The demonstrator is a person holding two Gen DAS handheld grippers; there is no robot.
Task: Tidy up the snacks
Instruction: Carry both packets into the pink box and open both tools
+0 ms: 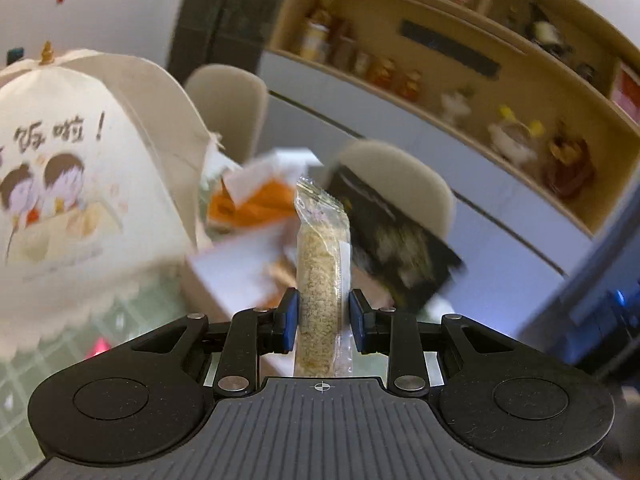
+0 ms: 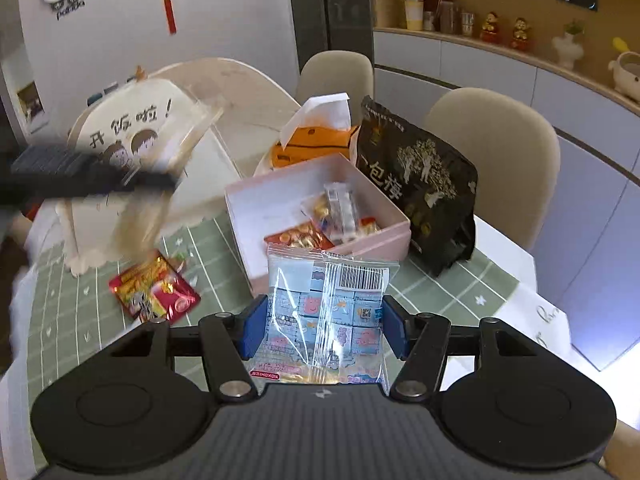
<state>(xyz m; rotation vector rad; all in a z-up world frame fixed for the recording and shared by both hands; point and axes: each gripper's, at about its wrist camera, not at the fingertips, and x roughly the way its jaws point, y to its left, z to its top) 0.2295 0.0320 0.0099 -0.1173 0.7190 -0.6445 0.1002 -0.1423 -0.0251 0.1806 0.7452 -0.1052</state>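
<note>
My left gripper is shut on a clear-wrapped oat bar, held upright above the table; it shows blurred at the left of the right wrist view. My right gripper is shut on a clear packet of blue candies, just in front of the pink box. The box holds several snack packets. A red snack packet lies on the green tablecloth left of the box.
A cream mesh food cover stands at the left. An orange tissue pack and a black snack bag stand behind and right of the box. Two beige chairs sit beyond the table.
</note>
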